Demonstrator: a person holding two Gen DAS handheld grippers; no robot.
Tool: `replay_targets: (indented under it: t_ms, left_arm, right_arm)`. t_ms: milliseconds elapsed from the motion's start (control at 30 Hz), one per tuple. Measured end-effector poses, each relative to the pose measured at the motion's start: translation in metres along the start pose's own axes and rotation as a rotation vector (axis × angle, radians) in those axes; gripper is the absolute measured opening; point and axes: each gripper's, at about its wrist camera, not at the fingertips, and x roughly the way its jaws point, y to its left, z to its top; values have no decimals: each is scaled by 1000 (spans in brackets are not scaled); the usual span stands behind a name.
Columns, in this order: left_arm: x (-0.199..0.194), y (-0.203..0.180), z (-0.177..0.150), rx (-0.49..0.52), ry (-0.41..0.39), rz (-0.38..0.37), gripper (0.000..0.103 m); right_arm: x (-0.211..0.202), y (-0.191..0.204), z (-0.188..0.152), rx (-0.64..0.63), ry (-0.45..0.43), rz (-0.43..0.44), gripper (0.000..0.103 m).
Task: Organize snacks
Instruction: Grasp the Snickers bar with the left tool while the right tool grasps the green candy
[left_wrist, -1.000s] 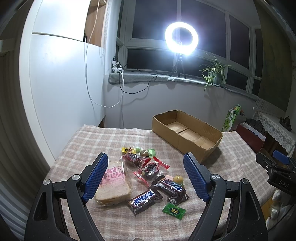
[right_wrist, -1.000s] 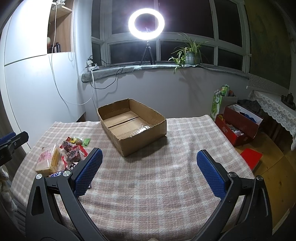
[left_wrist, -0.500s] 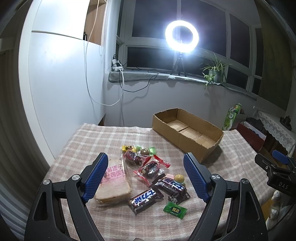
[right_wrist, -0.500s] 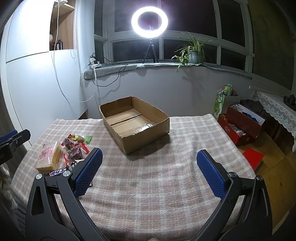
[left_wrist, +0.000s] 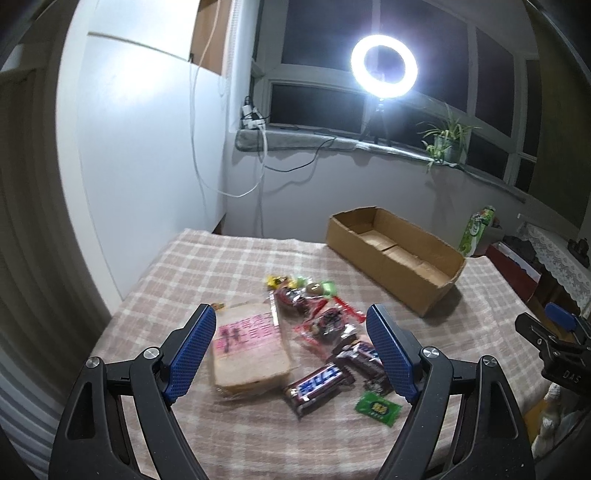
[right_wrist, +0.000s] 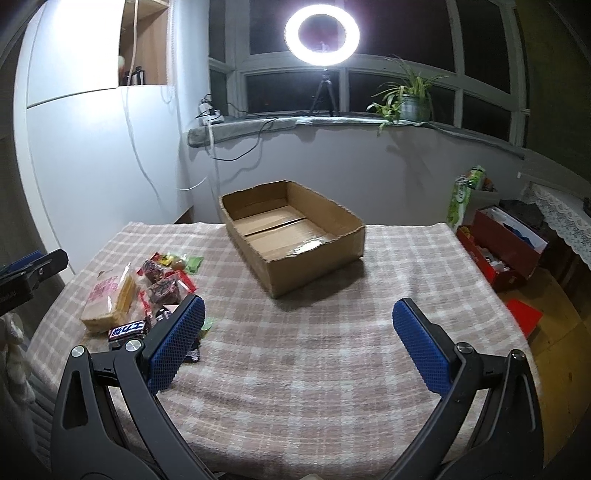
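Observation:
A pile of snacks lies on the checked tablecloth (left_wrist: 229, 258): a wrapped sandwich (left_wrist: 249, 345), two dark chocolate bars (left_wrist: 317, 384), a green sachet (left_wrist: 377, 408), red-wrapped sweets (left_wrist: 325, 323) and small candies (left_wrist: 314, 288). An empty cardboard box (left_wrist: 395, 254) stands behind them, also in the right wrist view (right_wrist: 291, 236). My left gripper (left_wrist: 291, 350) is open and empty above the sandwich and bars. My right gripper (right_wrist: 299, 343) is open and empty over bare cloth, right of the pile (right_wrist: 147, 295).
A ring light on a tripod (right_wrist: 321, 33) and a potted plant (right_wrist: 410, 99) stand on the window sill. A red box (right_wrist: 502, 251) and bags sit on the floor at the right. White cupboards (left_wrist: 147, 147) stand left of the table.
Both grippers have moved forward and a little lower toward the table. The left one now hangs closer over the snacks. Both stay open.

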Motion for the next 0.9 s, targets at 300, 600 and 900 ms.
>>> replay_targets:
  t_ms: [300, 600, 900]
  left_arm:
    - [9, 30, -19, -40, 62, 30, 82]
    - [25, 34, -36, -49, 138, -30, 63]
    - [52, 20, -54, -44, 243, -160, 42]
  right_arm:
    - [21, 26, -9, -65, 54, 92, 101]
    - [45, 55, -29, -110, 156, 224, 80]
    - [65, 76, -48, -124, 260, 355, 61]
